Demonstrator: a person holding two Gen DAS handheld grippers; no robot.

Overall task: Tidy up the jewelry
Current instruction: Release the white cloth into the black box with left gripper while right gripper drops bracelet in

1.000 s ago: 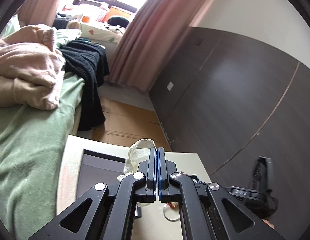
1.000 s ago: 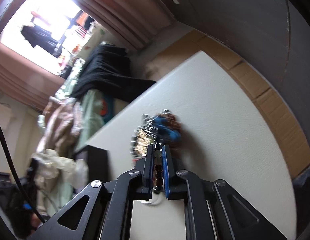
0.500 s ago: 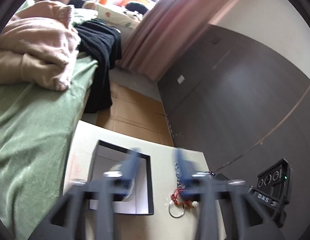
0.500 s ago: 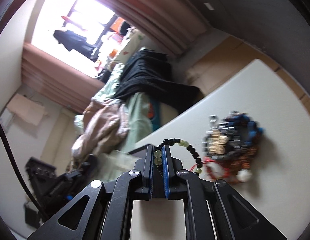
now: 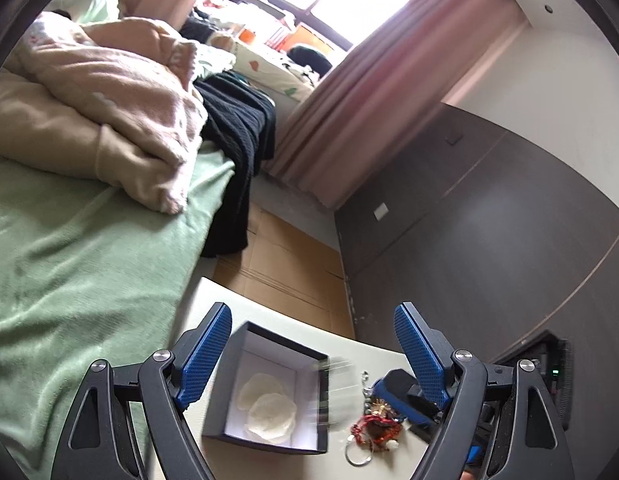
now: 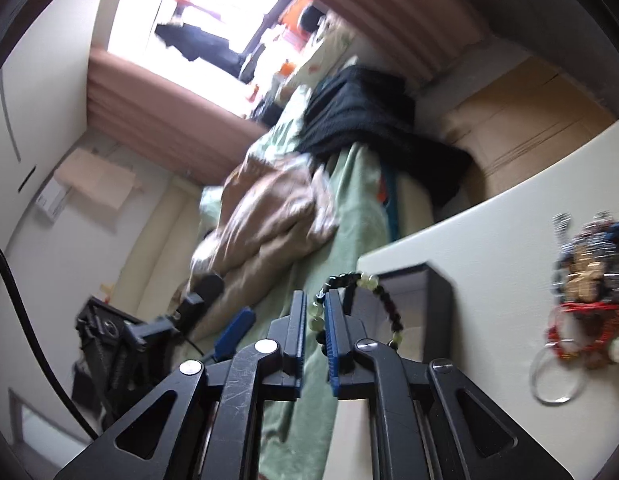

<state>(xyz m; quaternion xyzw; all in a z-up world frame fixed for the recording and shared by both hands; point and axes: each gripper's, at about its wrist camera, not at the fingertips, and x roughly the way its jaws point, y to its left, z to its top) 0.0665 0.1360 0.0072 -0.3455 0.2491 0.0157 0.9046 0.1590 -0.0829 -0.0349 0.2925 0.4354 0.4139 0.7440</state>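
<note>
A black jewelry box [image 5: 269, 392] with a white lining stands open on the cream table [image 5: 373, 356], with a crumpled white pouch [image 5: 267, 408] inside. My left gripper [image 5: 311, 344] is wide open above the box, empty. A heap of jewelry [image 5: 373, 428] with red cord and a metal ring lies right of the box. My right gripper [image 6: 314, 312] is shut on a bracelet of black and pale green beads [image 6: 361, 300], held beside the box [image 6: 409, 304]. The jewelry heap [image 6: 585, 292] lies to its right.
A bed with a green cover [image 5: 69, 272], pink blankets [image 5: 109, 100] and a black garment [image 5: 237, 140] lies left of the table. A dark cabinet wall [image 5: 489, 240] stands to the right. Cardboard [image 5: 285, 260] covers the floor beyond.
My left gripper opened and let the white pouch drop into the box. My right gripper lifted the bead bracelet off the heap and carried it left toward the box.
</note>
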